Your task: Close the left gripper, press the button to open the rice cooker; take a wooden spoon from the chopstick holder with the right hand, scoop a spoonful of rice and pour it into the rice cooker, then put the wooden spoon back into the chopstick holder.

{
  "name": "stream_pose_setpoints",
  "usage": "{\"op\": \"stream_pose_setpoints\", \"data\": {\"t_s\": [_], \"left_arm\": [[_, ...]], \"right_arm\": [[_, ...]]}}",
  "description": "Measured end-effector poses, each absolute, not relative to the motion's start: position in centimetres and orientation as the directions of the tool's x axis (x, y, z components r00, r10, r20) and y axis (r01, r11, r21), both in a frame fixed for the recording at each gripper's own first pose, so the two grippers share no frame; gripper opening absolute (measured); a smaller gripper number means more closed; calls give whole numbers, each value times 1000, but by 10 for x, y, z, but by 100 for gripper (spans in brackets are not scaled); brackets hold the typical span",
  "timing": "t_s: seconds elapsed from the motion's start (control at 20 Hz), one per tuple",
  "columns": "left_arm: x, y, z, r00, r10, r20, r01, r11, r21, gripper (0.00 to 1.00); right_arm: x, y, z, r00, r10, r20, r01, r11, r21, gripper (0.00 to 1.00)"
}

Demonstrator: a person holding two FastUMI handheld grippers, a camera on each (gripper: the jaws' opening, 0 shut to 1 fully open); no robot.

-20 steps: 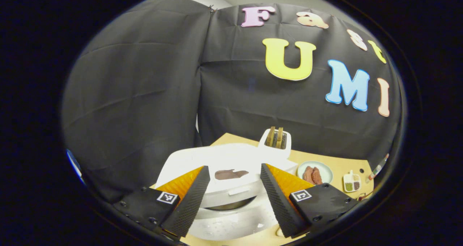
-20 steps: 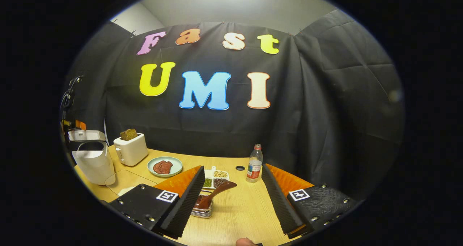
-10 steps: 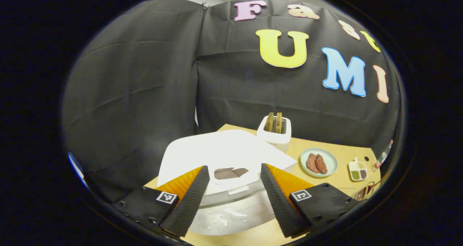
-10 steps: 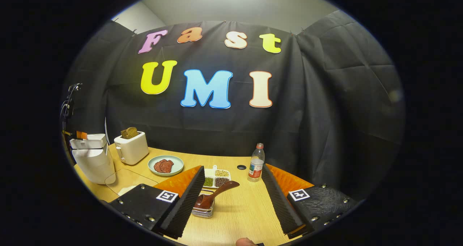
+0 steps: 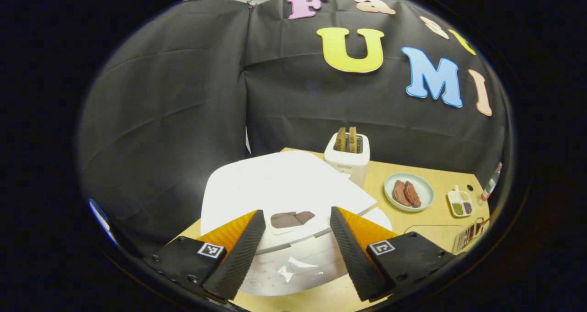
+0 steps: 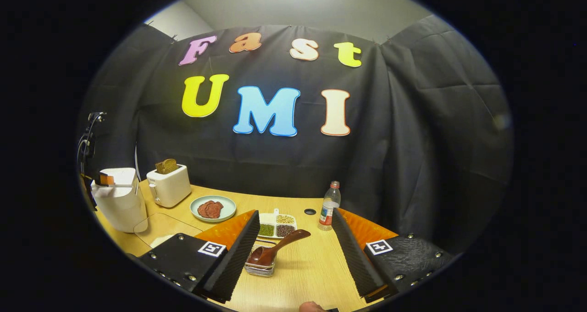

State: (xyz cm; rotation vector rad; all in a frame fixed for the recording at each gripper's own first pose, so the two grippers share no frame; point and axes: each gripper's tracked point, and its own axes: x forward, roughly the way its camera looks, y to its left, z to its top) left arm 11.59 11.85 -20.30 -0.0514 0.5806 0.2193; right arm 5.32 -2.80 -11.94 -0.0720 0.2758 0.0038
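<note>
Fingers of the left gripper (image 5: 297, 252) are standing apart over the rice cooker (image 5: 293, 197), whose lid is now dropping shut again, undoing the opening, while the right gripper (image 6: 293, 252), also spread, is idling before the wooden spoon (image 6: 275, 250).

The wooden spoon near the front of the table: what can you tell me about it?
The wooden spoon is dark reddish-brown and glossy, with a rounded bowl and a short thick handle. Its bowl rests in a small ribbed clear holder on the pale wooden table, the handle slanting up to the right. It lies between the open fingers of the right tool, which does not touch it.
</note>
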Motion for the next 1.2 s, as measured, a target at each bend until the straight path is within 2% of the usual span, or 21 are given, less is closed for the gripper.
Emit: {"op": "stream_pose_setpoints", "data": {"t_s": [0.1, 0.15, 0.4, 0.5, 0.65, 0.75, 0.85, 0.9, 1.0, 1.05, 1.2], "left_arm": [[113, 115, -211, 808, 193, -556, -215, 976, 25, 95], [114, 117, -211, 816, 195, -545, -215, 976, 28, 100], [113, 118, -212, 812, 213, -544, -252, 968, 3, 97], [113, 116, -209, 830, 208, -518, -241, 970, 3, 100], [110, 115, -206, 844, 186, -503, -205, 979, 17, 96], [107, 111, -196, 855, 171, -490, -203, 979, -11, 99], [103, 102, -174, 888, 154, -433, -182, 983, -25, 96], [101, 97, -158, 907, 146, -396, -167, 986, -18, 99], [96, 86, -124, 942, 112, -316, -123, 992, -17, 95], [93, 79, -109, 957, 91, -276, -101, 995, -22, 98], [76, 64, -66, 982, 49, -180, -55, 998, -28, 99]], "right_arm": [[54, -27, -119, 962, -7, -273, -13, 997, -71, 96], [54, -27, -119, 962, -7, -274, -12, 997, -71, 96], [53, -23, -121, 962, 4, -273, -21, 998, -59, 96], [54, -16, -118, 964, 22, -267, -35, 998, -44, 96], [53, -8, -107, 968, 43, -247, -58, 997, -51, 96], [55, -2, -98, 971, 56, -233, -70, 996, -49, 96], [55, 7, -90, 973, 72, -220, -83, 996, -40, 95], [54, 10, -86, 974, 79, -212, -89, 995, -39, 95], [52, 8, -72, 977, 88, -192, -98, 994, -42, 96], [51, 12, -66, 978, 96, -182, -105, 994, -36, 95], [45, 24, -49, 982, 120, -148, -124, 992, -23, 95]]}}
